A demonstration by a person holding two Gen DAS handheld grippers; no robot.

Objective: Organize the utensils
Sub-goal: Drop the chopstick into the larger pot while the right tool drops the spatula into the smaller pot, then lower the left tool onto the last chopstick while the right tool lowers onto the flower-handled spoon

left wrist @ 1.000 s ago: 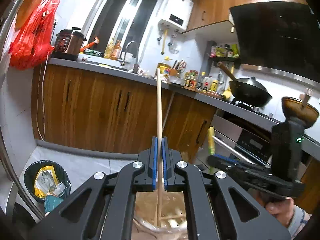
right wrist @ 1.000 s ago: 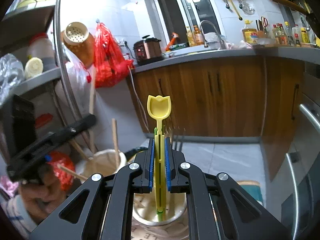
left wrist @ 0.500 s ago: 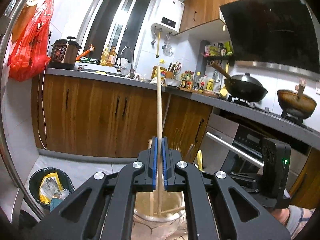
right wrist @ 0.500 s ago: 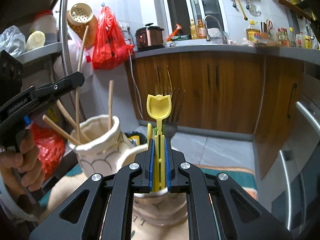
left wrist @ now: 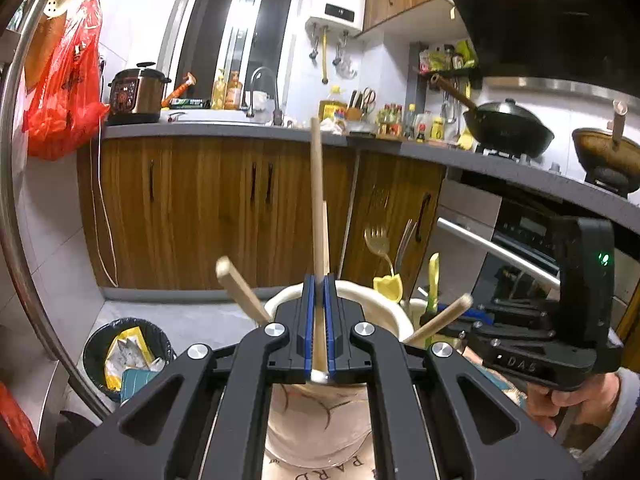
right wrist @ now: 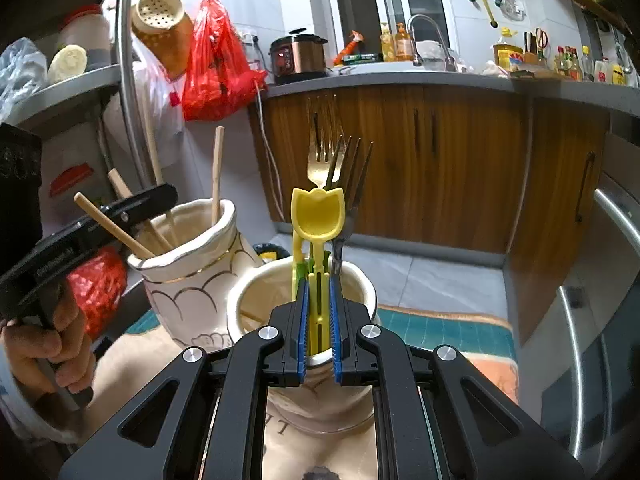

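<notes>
The left gripper (left wrist: 319, 304) is pinching a long wooden chopstick (left wrist: 317, 200) in the middle of the left wrist view. The stick stands almost straight up, right over the mouth of a cream vase (left wrist: 384, 308) painted with thin lines. Two more chopsticks (left wrist: 242, 290) lean out of that vase to the left and right.

In the middle of the right wrist view, the right gripper (right wrist: 319, 316) is pinching a yellow plastic spoon (right wrist: 318, 216) by its handle. The spoon stands up over a white cup (right wrist: 360, 284). Two forks (right wrist: 348, 184) stand in the cup, just behind the spoon. The vase sits to the left of the cup, close beside it.
</notes>
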